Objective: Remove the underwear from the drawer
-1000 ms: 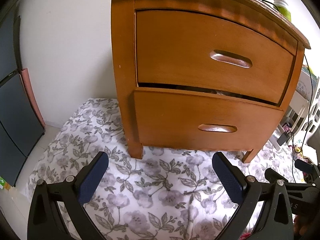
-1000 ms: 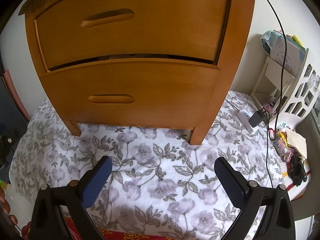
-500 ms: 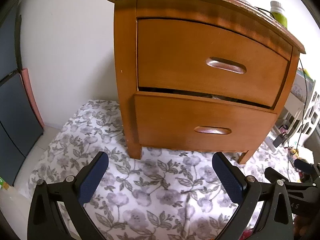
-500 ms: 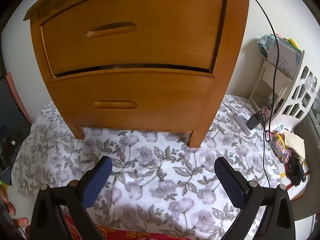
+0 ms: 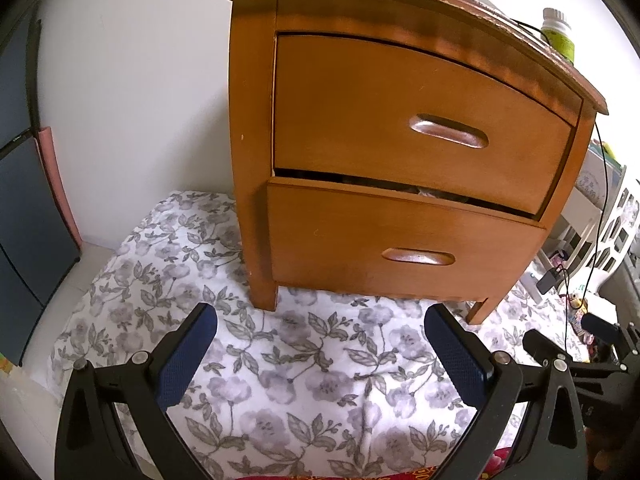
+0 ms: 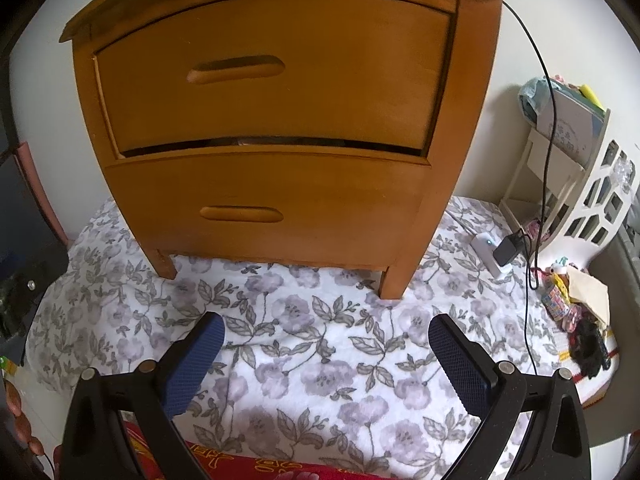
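The left gripper (image 5: 320, 350) and right gripper (image 6: 326, 356) both gape wide and empty above a floral cloth (image 6: 304, 332). Ahead of both stands a wooden nightstand (image 5: 252, 140); its lower drawer (image 6: 272, 196) sits slightly ajar, a scrap of fabric (image 5: 426, 191) in the gap, too little showing to identify.

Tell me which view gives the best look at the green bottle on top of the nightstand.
The left wrist view. It shows the green bottle with its pale cap standing at the far right edge of the nightstand top. The right wrist view looks up at the drawer fronts from below, so the bottle is hidden there.
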Motion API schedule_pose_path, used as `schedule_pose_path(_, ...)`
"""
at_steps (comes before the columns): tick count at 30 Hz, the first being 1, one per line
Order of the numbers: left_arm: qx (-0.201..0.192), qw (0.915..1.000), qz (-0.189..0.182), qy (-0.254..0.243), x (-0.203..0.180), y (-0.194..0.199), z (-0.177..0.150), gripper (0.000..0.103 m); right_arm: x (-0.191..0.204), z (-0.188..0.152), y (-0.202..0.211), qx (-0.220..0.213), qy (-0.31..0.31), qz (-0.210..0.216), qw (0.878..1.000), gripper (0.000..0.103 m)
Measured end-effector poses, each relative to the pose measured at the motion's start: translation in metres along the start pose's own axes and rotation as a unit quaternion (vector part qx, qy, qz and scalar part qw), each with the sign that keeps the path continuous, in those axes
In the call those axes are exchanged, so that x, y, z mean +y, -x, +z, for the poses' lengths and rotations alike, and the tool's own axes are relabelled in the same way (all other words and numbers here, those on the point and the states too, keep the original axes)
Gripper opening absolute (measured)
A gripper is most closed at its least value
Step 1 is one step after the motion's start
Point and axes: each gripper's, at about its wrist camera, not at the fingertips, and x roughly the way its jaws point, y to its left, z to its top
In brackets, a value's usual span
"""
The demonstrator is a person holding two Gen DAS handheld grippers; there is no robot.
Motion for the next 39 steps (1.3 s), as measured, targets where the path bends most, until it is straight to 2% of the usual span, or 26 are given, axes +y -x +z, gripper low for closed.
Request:
schedule_pose_path(5, 0.002, 0.9999, 0.014, 0.0, 0.003, -0.002, 0.001, 0.103, 0.004, 0.008, -0.008, -0.001, 0.029, 0.005, 1.0, 0.103)
schedule_pose_path(12, 0.015, 0.9997, 0.019, -0.006, 0.007, -0.011, -0.005, 0.103, 0.016, 0.046, -0.033, -0.005, 0.111, 0.029, 0.993, 0.103)
schedule_pose_path(16, 0.019, 0.9997, 0.015, -0.006, 0.01, -0.016, -0.007, 0.103, 0.026, 0.07, -0.056, -0.004, 0.162, 0.01, 0.987, 0.103)
schedule_pose_path(20, 0.029, 0.9995, 0.011, 0.003, 0.015, -0.023, -0.01, 0.103, 0.035, 0.087, -0.073, -0.006, 0.188, 0.015, 0.982, 0.103)
schedule_pose_path(25, 0.037, 0.9993, 0.004, 0.002, 0.016, -0.03, -0.012, 0.103, 0.052, 0.094, -0.084, -0.02, 0.239, 0.008, 0.971, 0.103)
schedule_pose_path(29, 0.041, 0.9992, -0.002, 0.0, 0.016, -0.033, -0.014, 0.103, 0.065, 0.097, -0.097, -0.007, 0.269, 0.01, 0.963, 0.103)
schedule_pose_path(39, 0.051, 0.9986, -0.004, 0.007, 0.023, -0.042, -0.017, 0.103, 0.075, 0.099, -0.105, -0.009, 0.29, 0.002, 0.957, 0.102)
